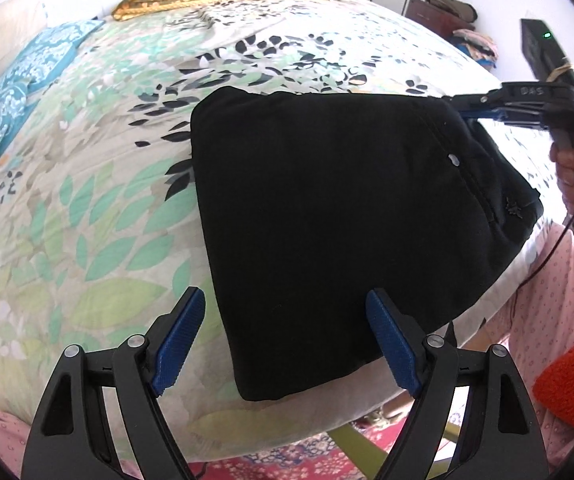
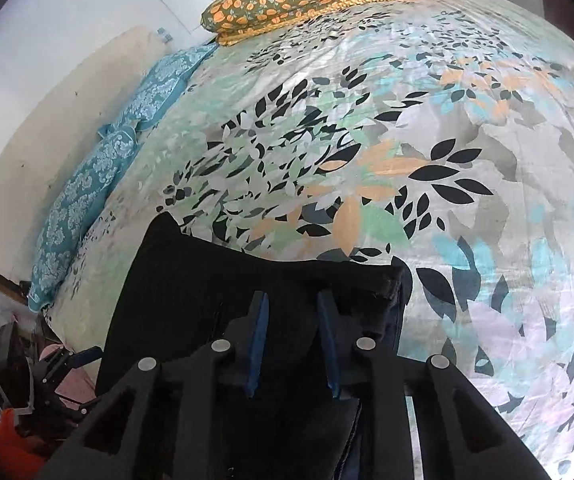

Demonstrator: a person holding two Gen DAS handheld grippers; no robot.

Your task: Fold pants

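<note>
Left wrist view shows the pants (image 1: 327, 208) already folded compact at frame centre on the bed (image 1: 107, 220), left gripper (image 1: 283, 344) jaws wide, empty; right gripper (image 2: 293, 350) jaws narrowly apart over cloth, grip unclear, only tidying seemingly left.

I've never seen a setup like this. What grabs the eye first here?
The black pants, folded into a compact square, stand out against the leafy floral bedspread near the bed's edge. The left gripper hangs open over their near corner, while the right gripper reaches in at their far corner.
</note>
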